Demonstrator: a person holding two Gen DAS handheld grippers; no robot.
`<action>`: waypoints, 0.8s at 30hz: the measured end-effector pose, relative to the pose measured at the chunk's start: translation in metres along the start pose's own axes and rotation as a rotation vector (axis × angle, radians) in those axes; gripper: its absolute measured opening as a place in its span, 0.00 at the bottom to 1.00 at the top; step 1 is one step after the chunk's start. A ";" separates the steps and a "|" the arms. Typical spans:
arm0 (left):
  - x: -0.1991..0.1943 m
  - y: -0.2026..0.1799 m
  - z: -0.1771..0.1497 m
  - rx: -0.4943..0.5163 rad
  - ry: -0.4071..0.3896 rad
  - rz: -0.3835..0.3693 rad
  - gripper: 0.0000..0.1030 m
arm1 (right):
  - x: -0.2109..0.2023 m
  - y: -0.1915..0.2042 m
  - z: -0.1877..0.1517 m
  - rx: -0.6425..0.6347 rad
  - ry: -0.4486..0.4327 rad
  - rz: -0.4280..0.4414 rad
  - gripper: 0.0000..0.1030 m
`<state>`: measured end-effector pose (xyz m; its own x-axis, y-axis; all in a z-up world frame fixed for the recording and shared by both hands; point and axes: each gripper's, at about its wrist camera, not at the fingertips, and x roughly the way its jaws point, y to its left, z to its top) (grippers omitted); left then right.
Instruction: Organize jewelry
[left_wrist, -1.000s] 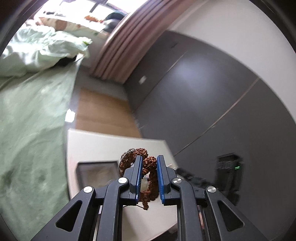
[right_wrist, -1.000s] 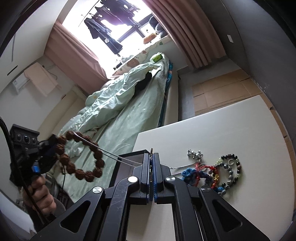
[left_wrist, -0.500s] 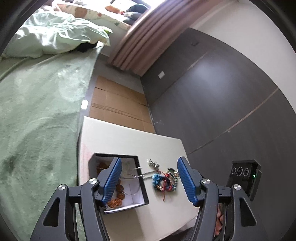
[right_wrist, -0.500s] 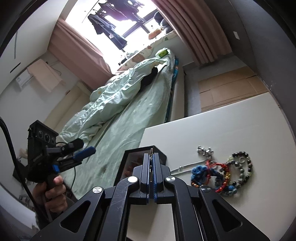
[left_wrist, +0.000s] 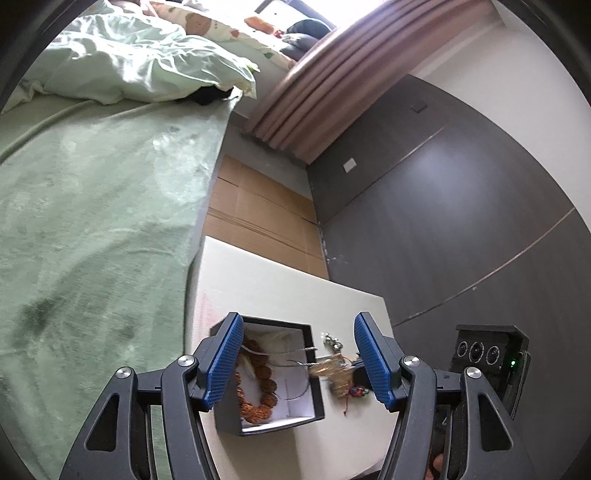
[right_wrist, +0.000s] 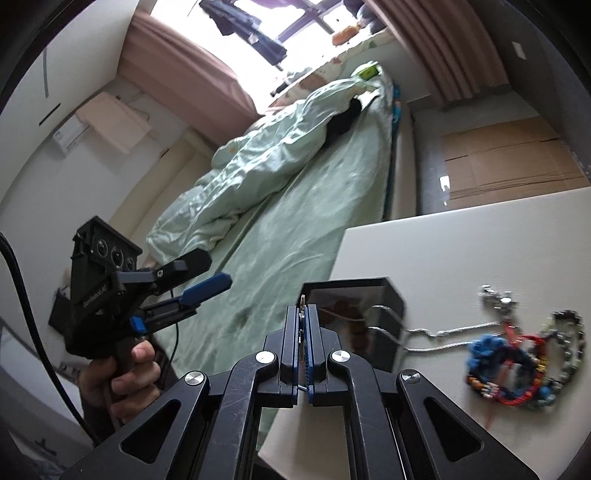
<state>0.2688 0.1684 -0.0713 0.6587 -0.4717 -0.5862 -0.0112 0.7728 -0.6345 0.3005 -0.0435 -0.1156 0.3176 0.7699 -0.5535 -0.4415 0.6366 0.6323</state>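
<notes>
The left claw (left_wrist: 299, 362) hangs over the white bench (left_wrist: 280, 288) with its blue pads wide apart, and its jaws have just been opening. Nothing is between the pads now. Right under it sits the black box (left_wrist: 314, 369) with a white inside. The brown bead bracelet (left_wrist: 262, 387) lies in the box, close to the left pad. A thin silver chain (left_wrist: 295, 354) goes over the box's right wall and out onto the bench.

To the right of the box, just under the right pad, lies a small pile of other jewelry (left_wrist: 345, 376) (blurry here, so the bits are hard to tell apart).

The right claw (right_wrist: 303, 354) has its pads pressed together. A thin bit of metal pokes up at the tip, but I can't tell what it is. The box (right_wrist: 391, 295) sits just past that tip. To the claw's right on the bench (right_wrist: 461, 251) lie a blue and red cord bracelet (right_wrist: 495, 354) and a grey bead bracelet (right_wrist: 569, 354), touching each other. The silver chain (right_wrist: 454, 332) runs from them back to the box.

Far left of the right claw, a hand (right_wrist: 122, 369) holds the other claw's handle, with the green bed (right_wrist: 295, 221) behind it.
</notes>
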 end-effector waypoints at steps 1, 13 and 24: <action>0.000 0.002 0.000 -0.004 -0.001 0.001 0.62 | 0.005 0.001 0.001 -0.001 0.025 0.002 0.12; 0.015 -0.020 -0.009 0.063 0.034 -0.007 0.62 | -0.063 -0.042 0.009 0.074 -0.069 -0.212 0.54; 0.057 -0.063 -0.026 0.155 0.111 0.016 0.62 | -0.100 -0.088 -0.006 0.170 -0.057 -0.336 0.54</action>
<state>0.2875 0.0820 -0.0779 0.5719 -0.4959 -0.6535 0.1001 0.8328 -0.5445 0.3022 -0.1766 -0.1195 0.4693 0.5151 -0.7172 -0.1603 0.8484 0.5044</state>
